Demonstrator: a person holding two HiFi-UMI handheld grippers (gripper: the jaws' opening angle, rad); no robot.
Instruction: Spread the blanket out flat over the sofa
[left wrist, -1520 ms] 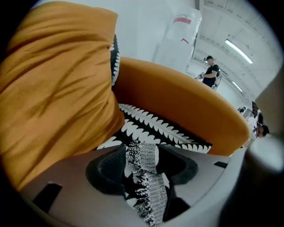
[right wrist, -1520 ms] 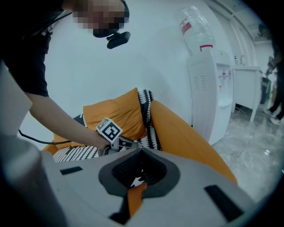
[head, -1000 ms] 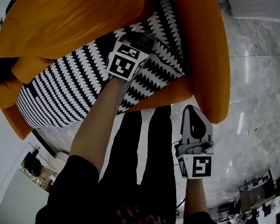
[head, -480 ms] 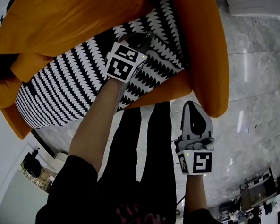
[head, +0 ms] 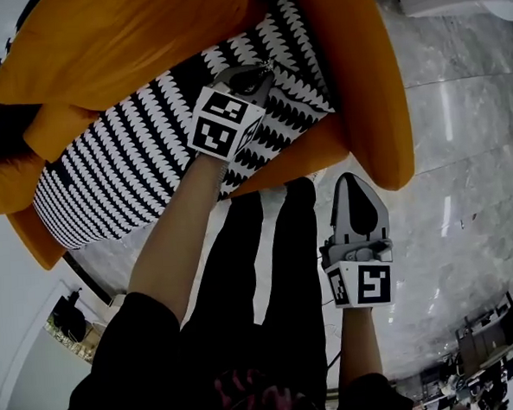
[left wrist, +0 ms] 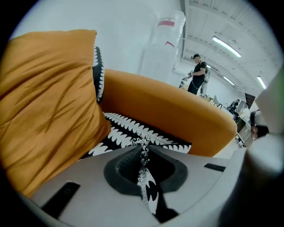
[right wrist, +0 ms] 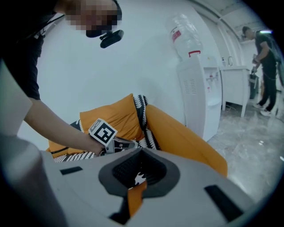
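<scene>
1. Gripping a pinch of the black-and-white patterned blanket (head: 115,165), the left hand-held gripper (head: 253,70) has just been closing its jaws, and they now press on a fold of fabric that runs down between them (left wrist: 143,144).
2. Draped over the seat of the orange sofa (head: 372,106), the blanket lies rumpled, not flat. One strip of it runs up the backrest beside an orange cushion (head: 117,44).
3. Hanging off the sofa's front edge, the right hand-held gripper (head: 352,178) is over the marble floor (head: 472,187), near the curved armrest. Its jaws are together with nothing between them (right wrist: 141,153).
4. Standing against the white wall just beyond the sofa's arm is a water dispenser (right wrist: 197,97) with a bottle on top.
</scene>
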